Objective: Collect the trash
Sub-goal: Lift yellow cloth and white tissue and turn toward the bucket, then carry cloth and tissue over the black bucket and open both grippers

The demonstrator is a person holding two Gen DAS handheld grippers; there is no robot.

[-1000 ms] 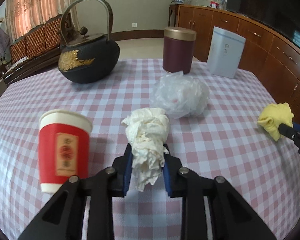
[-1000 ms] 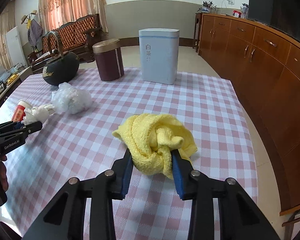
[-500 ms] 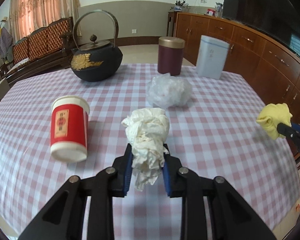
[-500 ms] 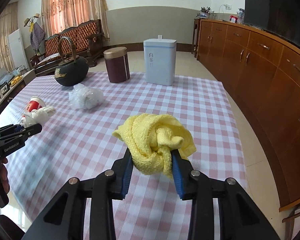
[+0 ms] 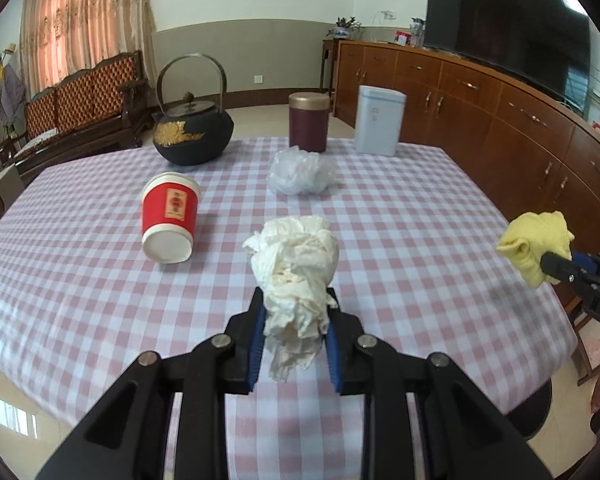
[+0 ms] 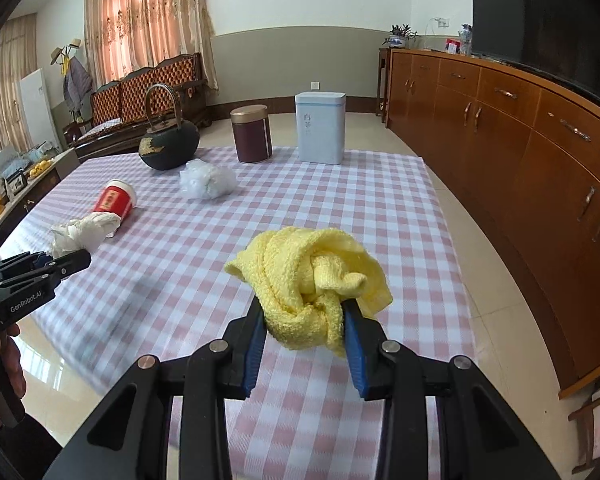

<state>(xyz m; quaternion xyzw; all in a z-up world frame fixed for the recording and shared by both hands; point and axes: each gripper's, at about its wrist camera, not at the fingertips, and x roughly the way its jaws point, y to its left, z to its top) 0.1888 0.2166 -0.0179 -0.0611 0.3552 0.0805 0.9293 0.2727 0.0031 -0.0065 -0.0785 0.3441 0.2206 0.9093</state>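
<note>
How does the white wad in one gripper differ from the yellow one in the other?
The white paper wad looks thin, creased and papery; the yellow cloth is thick, soft terry fabric. The paper wad stands tall and narrow between the left gripper pads, with a ragged tail hanging below; the cloth bulges wider than the right gripper and droops over one side. Both are crumpled, clamped between blue pads and held above the checked tablecloth.

A pink-and-white checked tablecloth (image 5: 400, 216) lies under a red paper cup (image 5: 169, 216), a black teapot (image 5: 194, 136) with gold decoration and a maroon tin (image 5: 308, 124) with a gold lid. The crumpled tissue (image 5: 296, 272) is white, the cloth (image 6: 312, 280) yellow, the tall box (image 6: 320, 128) pale blue.
</note>
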